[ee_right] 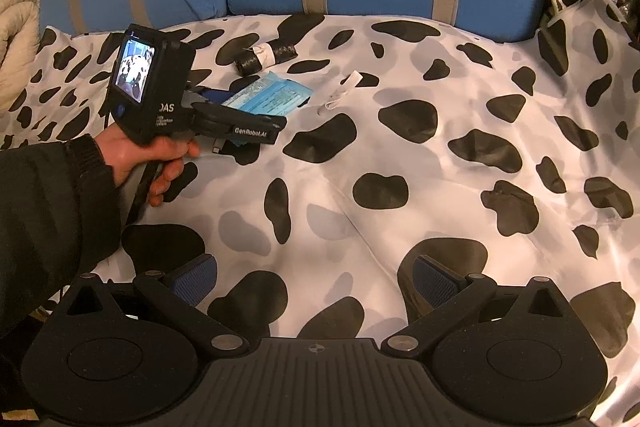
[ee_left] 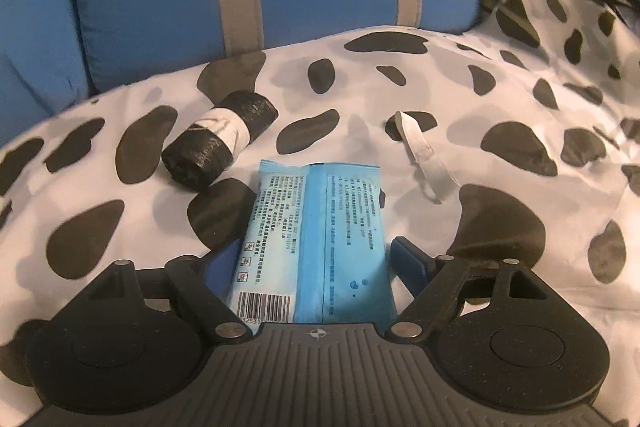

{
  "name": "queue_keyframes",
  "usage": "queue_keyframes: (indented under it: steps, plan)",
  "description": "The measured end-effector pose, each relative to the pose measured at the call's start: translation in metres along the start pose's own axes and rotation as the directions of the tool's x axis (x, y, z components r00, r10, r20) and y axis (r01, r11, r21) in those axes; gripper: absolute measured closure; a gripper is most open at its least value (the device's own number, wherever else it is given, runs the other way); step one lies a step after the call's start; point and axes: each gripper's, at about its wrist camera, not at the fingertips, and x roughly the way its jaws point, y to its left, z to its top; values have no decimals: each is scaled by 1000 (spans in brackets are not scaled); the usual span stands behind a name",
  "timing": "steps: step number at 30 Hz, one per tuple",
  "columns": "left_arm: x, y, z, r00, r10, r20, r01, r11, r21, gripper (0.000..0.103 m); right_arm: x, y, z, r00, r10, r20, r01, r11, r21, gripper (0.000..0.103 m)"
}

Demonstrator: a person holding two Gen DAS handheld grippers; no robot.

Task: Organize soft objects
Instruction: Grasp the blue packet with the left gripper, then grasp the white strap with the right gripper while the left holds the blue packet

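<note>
**Two hand-held grippers, both pointing down**

The left hand-held gripper (ee_left: 316, 259) tips forward and down. Its two blue fingers (ee_left: 408, 263) stand wide, one on each side of a pack, and it is hard to see if they press on it. A bare hand (ee_right: 150, 157) in a dark sleeve (ee_right: 52, 203) holds its handle. The right hand-held gripper (ee_right: 314, 277) points down too, with its fingers spread wide and nothing between them.

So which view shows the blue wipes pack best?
The left wrist view: the blue wipes pack fills the centre between the left gripper's open fingers, print and barcode visible. In the right wrist view it is small and partly hidden.
</note>
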Motion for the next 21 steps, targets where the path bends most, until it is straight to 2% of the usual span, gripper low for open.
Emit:
queue_keyframes:
  steps: [1,3,8,13,21]
  plan:
    - [0,-1,0,1000,5,0,-5,1000,2,24,1,-1,0,1000,0,-2,0,1000,-1,0]
    - [-1,-6,1,1000,5,1,-5,1000,25,33,2,-1,0,1000,-6,-7,6,1000,-1,0]
    - [-6,-7,3,1000,12,-20,-11,1000,24,39,1,-2,-1,1000,-7,-6,7,1000,8,0]
    - [-19,-11,2,998,51,-22,-50,997,52,40,4,-3,0,1000,-20,-6,20,1000,9,0]
    - [-57,-9,6,998,55,12,-55,998,5,40,7,1,3,998,-45,31,45,999,3,0]
